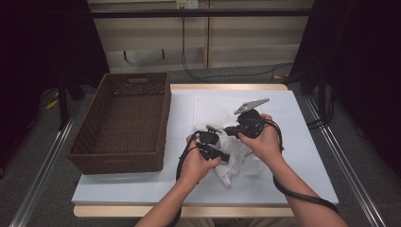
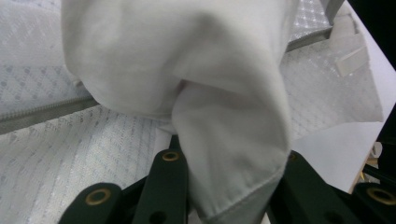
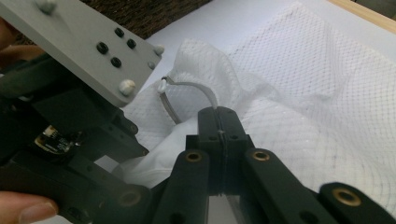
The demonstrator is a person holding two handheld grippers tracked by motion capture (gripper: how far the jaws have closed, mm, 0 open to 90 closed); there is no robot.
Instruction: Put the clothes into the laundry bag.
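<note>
Basket and mesh bag on the table

The basket (image 1: 120, 124) sits along the table's (image 1: 302, 142) left edge; the mesh bag (image 1: 213, 109) lies right of it, mid-table, with the cloth (image 1: 234, 165) toward the near edge.

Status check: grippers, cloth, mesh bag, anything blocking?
Left gripper shut on white cloth. Right gripper shut on mesh bag zipper edge. Wicker basket at left, nothing blocking.

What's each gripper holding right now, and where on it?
The left gripper clamps the white cloth at a hemmed fold. The right gripper is shut on the mesh bag at its zipper edge.
</note>
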